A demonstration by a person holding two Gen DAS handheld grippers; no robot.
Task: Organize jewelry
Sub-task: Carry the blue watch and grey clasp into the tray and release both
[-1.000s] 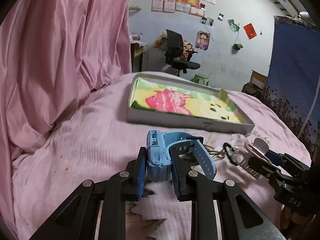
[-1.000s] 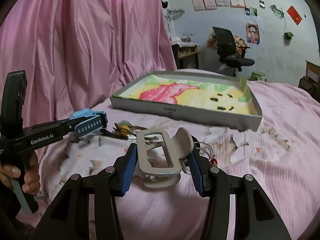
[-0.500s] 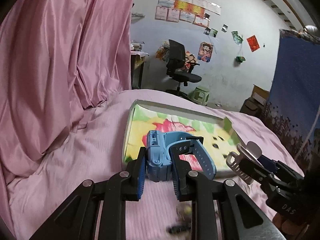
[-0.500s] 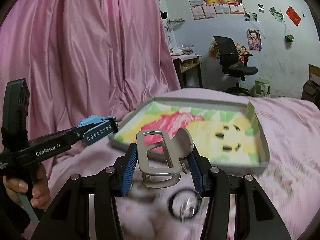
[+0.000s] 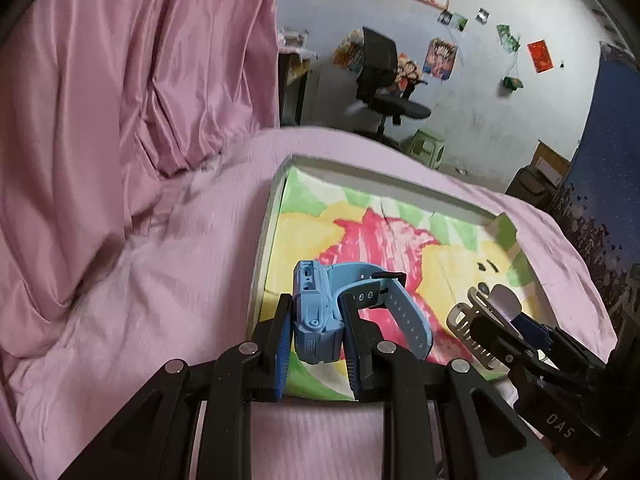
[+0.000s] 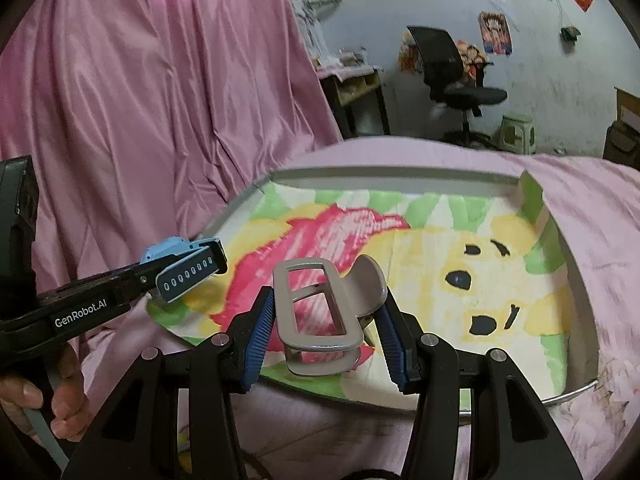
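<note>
My left gripper (image 5: 316, 330) is shut on a light blue watch (image 5: 320, 312); its strap (image 5: 404, 312) loops out to the right. It hangs over the near left corner of a shallow grey box (image 5: 268, 240) lined with a bright cartoon print. My right gripper (image 6: 326, 320) is shut on a grey hair claw clip (image 6: 320, 312), held above the near edge of the same box (image 6: 580, 280). In the right wrist view the left gripper (image 6: 188, 272) with the watch shows at the left. In the left wrist view the right gripper (image 5: 496, 328) with the clip (image 5: 480, 312) is at the right.
The box lies on a bed with a pink sheet (image 5: 180, 280). A pink curtain (image 5: 100, 100) hangs along the left. A black office chair (image 5: 384, 84), a green stool (image 5: 428, 144) and a desk stand beyond the bed. A hand (image 6: 40, 400) holds the left gripper's handle.
Both grippers have travelled forward from the loose jewelry on the sheet to above the box. The watch and the clip stayed clamped. The pile of jewelry has dropped out of view.
</note>
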